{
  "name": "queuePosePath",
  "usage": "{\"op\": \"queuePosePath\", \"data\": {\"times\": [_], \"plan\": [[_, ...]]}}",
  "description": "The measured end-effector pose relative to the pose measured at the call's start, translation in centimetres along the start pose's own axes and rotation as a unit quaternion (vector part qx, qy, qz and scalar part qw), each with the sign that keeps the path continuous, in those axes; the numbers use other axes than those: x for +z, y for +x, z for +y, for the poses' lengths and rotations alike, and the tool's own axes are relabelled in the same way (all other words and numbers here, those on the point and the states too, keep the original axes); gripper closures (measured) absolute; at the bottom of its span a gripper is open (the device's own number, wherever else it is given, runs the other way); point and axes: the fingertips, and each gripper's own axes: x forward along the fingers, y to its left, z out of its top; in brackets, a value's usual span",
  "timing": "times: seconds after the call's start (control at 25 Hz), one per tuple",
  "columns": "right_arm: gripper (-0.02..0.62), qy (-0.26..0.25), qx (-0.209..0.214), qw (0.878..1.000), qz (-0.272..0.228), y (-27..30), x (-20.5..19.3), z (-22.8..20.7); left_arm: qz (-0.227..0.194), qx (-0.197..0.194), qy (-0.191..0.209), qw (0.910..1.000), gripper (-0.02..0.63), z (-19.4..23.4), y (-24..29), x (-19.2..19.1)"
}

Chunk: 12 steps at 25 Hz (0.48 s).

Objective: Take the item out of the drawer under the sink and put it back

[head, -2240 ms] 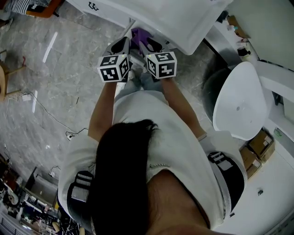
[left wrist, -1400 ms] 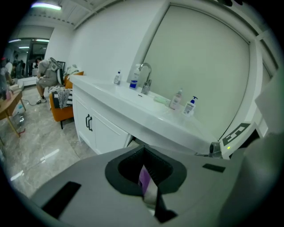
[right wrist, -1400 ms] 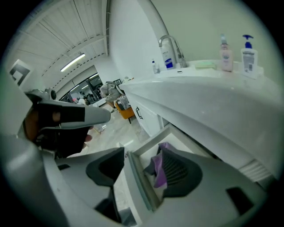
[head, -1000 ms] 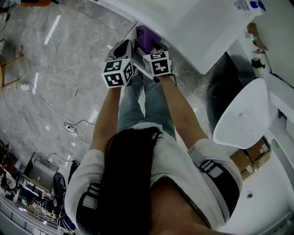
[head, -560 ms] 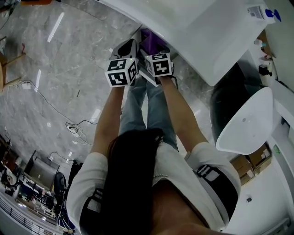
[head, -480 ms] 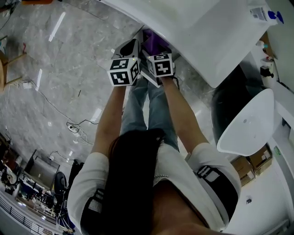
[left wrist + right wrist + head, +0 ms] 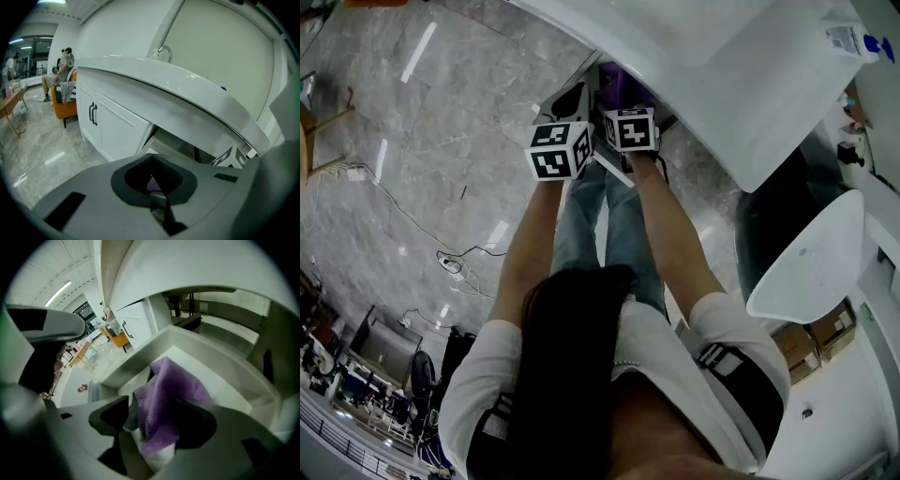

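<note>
A purple cloth (image 7: 173, 390) lies in the open white drawer (image 7: 225, 366) under the sink counter (image 7: 703, 56). My right gripper (image 7: 159, 437) reaches into the drawer with its jaws opening wide; the cloth's near end still hangs loosely between them. In the head view only a bit of the cloth (image 7: 619, 80) shows beyond the right gripper (image 7: 614, 92). My left gripper (image 7: 572, 98) hovers beside it at the drawer's left front. In its own view the left gripper (image 7: 157, 206) has its jaws together, with a sliver of purple seen past them.
A white cabinet with dark handles (image 7: 93, 115) stands left of the drawer (image 7: 173, 145), with a faucet (image 7: 164, 51) above. A white rounded fixture (image 7: 811, 253) sits to the person's right. Grey marble floor (image 7: 422, 141) spreads left, crossed by a cable (image 7: 455, 262).
Both grippers have moved forward toward the drawer under the counter edge. The cloth, earlier well visible above the right gripper, now sits mostly hidden inside the drawer.
</note>
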Motion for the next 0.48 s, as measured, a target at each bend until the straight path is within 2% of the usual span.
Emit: {"op": "queuePosePath", "data": {"times": [0.16,0.36,0.48], "plan": [[0.301,0.005,-0.020,1.000,0.003,1.2,0.1,-0.5,-0.013,0.002,-0.016,0.9998,0.603,0.5,0.0,0.3],[0.303,-0.026,-0.053,0.998,0.010,1.6,-0.1,-0.6,-0.012,0.005,-0.021,0.9997,0.603,1.4,-0.2,0.0],[0.347,-0.029,-0.081,0.996,0.009,1.5,-0.3,-1.4,-0.015,0.006,-0.021,0.9996,0.603,1.7,-0.3,0.1]]}}
